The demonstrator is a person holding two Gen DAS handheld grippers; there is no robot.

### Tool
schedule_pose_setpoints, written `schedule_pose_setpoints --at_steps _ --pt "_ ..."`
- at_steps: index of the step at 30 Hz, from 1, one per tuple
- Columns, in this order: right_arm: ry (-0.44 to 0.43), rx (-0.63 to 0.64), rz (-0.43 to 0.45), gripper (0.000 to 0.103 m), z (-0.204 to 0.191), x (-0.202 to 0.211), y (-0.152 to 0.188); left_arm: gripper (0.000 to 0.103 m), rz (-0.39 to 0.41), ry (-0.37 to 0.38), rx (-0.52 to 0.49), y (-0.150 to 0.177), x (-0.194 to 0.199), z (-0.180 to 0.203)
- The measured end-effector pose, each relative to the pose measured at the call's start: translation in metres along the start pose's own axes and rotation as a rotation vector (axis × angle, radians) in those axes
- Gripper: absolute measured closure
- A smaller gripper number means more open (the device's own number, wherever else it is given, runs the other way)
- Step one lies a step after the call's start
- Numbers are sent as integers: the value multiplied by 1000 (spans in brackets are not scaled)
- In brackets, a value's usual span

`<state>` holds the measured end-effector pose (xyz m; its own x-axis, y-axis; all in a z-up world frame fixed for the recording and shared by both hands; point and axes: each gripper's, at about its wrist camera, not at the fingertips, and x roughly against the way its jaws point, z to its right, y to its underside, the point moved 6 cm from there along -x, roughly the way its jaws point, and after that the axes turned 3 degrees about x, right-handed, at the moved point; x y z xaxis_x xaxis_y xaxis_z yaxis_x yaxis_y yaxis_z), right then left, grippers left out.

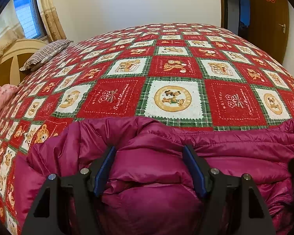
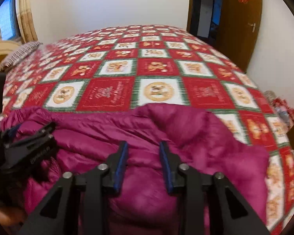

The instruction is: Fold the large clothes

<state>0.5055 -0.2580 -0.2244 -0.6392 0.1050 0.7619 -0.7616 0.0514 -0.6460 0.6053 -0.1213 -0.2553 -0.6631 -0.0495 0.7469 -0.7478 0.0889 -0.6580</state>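
1. Left wrist view: the magenta puffer jacket (image 1: pixel 166 156) is sitting bunched up at the near edge of the bed, on top of the red teddy-bear blanket (image 1: pixel 174 72). The left gripper (image 1: pixel 149 152) has its jaws spread wide, with a fat bulge of padding between the blue pads, but they don't look like they're pinching it, more like straddling it. A striped pillow (image 1: pixel 46 53) sits by the headboard off to the left, and something pink (image 1: pixel 2 98) pokes in at the far left edge.

2. Right wrist view: this one's blurry, so fine detail is a bit of a guess. Same jacket (image 2: pixel 147 137), lumpy and rumpled, no crisp fold lines anywhere. The right gripper (image 2: pixel 143 150) has its jaws at a narrower gap, hovering right over the fabric with nothing clearly clamped. You can see the left gripper (image 2: pixel 29 148) over on the left side, down on the jacket too.

3. Progress-wise: I'd say it's mid-fold at best. The jacket looks doubled over into a thick mound, but it's not flattened or squared off, so tidying and probably another fold are left.
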Motion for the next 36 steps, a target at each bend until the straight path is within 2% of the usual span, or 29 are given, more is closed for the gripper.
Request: schedule_pose_setpoints --at_steps 4,7,9,12,14,16,18,20,22,26,27,30,34,36 --pt "-28 -22 6 74 3 -9 6 30 0 -2 1 0 0 0" --pt "4 -9 20 72 0 -14 3 29 -6 10 12 0 0 -2" --pt "16 10 29 72 -3 -13 2 28 -20 44 34 0 0 -5" --pt "-31 -17 28 71 3 -9 2 28 -71 118 46 -1 9 -12" --pt "-36 -25 58 74 8 12 0 28 -67 147 56 0 27 -23" --pt "-24 -37 178 68 15 55 -3 28 -31 175 69 3 52 -37" --pt "-41 -45 225 67 20 88 0 28 -2 184 53 13 79 -56" --pt "-77 -58 238 66 27 120 12 28 20 202 31 27 105 -75" --pt "-96 -61 254 66 36 154 32 28 47 251 15 47 137 -98" --pt "-88 -25 295 42 48 217 79 28 98 362 -16 88 195 -139" --pt "-76 -12 307 40 51 230 90 28 113 380 -24 101 210 -151" --pt "-26 16 313 38 64 268 126 25 140 395 -31 136 246 -185" --pt "8 18 269 38 82 301 171 24 144 390 -14 182 274 -219" --pt "13 15 235 32 89 310 192 24 132 395 18 205 282 -233"
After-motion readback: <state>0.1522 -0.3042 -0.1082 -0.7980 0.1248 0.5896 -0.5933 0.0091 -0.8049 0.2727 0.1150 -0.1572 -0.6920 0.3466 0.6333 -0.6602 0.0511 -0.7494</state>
